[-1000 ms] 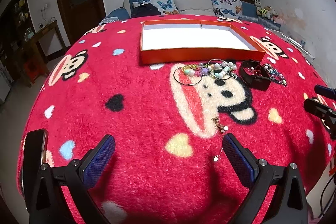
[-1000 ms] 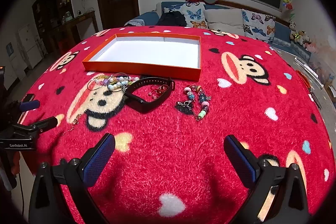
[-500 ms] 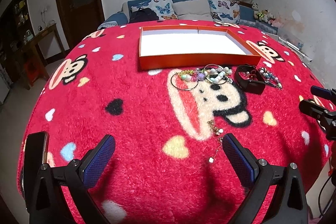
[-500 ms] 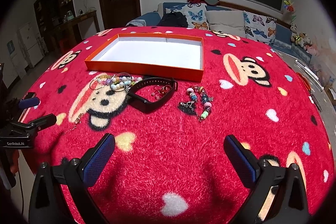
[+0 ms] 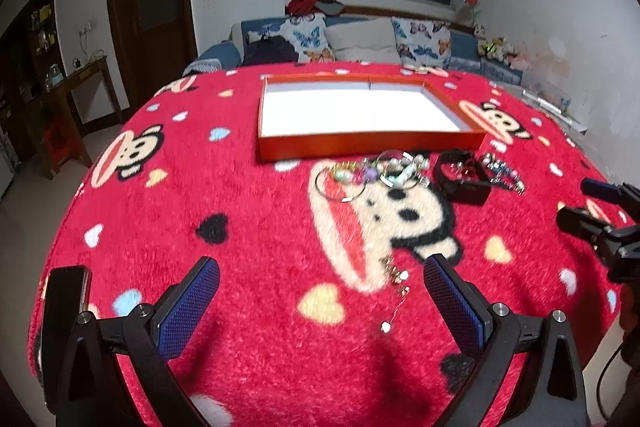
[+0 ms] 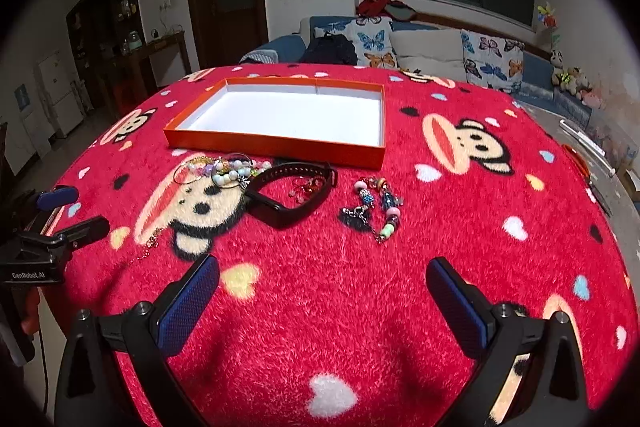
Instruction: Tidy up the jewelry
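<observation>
A: Left wrist view first. What's in the orange tray (image 5: 368,143)?

B: Nothing. Its white floor is bare. It sits at about twelve o'clock on the red blanket (image 5: 248,211), and all the jewelry lies outside it.

A: Where exactly?

B: Just below the tray's near wall, at roughly one o'clock, a tangle of pastel beaded bracelets (image 5: 384,173) with thin wire hoops. To its right, the black band (image 5: 464,179), then a darker beaded bracelet (image 5: 502,173) at two o'clock. Closer in, a thin gold chain (image 5: 394,287) lies just inside the right fingertip.

A: And the left gripper (image 5: 320,291)?

B: Spread wide, gripping nothing. The blue pads (image 5: 188,303) hang over the blanket; I can't tell if they touch it. The chain is near the right pad but apart from it. A dark phone (image 5: 64,311) lies at eight o'clock, and the other gripper pokes in at three o'clock.

A: Now the right wrist view.

B: Same tray (image 6: 276,143), at eleven o'clock here, still bare inside. The pastel bracelets (image 6: 224,171) are at ten o'clock, the black band (image 6: 292,199) touching them on the right, with small red pieces (image 6: 306,187) inside its loop. The darker bracelet (image 6: 374,207) lies near twelve o'clock, apart from the band.

A: The right gripper (image 6: 322,291)?

B: Fully released as well, nothing between the pads (image 6: 458,303), all jewelry well ahead of them. The left gripper's fingers show at nine o'clock, also apart.
</observation>
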Motion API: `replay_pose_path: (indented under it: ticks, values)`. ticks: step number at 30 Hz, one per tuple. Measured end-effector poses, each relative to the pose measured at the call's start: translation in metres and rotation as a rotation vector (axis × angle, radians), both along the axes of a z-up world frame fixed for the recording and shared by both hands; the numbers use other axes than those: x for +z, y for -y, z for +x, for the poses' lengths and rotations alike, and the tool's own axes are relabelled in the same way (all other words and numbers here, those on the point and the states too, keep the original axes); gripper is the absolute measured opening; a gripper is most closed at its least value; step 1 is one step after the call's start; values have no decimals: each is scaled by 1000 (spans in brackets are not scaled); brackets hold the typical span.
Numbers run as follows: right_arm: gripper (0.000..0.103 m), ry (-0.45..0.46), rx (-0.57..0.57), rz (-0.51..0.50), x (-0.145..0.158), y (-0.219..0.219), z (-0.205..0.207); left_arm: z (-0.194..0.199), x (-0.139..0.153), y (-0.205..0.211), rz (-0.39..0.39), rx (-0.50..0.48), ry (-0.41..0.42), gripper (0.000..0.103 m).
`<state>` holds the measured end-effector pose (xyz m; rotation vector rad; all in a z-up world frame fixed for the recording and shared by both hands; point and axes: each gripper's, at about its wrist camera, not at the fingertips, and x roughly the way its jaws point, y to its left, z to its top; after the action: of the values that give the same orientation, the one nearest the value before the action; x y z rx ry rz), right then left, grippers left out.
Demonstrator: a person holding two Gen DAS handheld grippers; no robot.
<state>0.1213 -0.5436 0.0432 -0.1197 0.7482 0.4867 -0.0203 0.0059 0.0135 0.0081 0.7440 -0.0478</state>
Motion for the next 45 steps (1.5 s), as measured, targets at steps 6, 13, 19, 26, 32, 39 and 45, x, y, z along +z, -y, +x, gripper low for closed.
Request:
replay_pose_path:
  ticks: [6, 13, 19, 26, 32, 39, 45]
  values:
    - [103, 23, 7, -5, 0, -3, -2, -2, 3, 5, 12, -8, 30, 103]
    - [103, 28, 5, -2, 0, -4, -4, -4, 4, 12, 27, -23, 53, 103]
    - [103, 30, -5, 11, 0, -3, -2, -6, 7, 14, 25, -38, 86, 103]
    - [103, 31, -5, 12, -1, -3, -3, -5, 5, 15, 36, -40, 87, 103]
    - [103, 31, -3, 15, -1, -4, -2, -3, 5, 17, 44, -48, 88, 103]
    - [103, 31, 0, 17, -1, -5, -1, -2, 6, 21, 51, -60, 94, 103]
    - [103, 34, 3, 20, -1, -5, -2, -1, 7, 22, 52, -63, 99, 103]
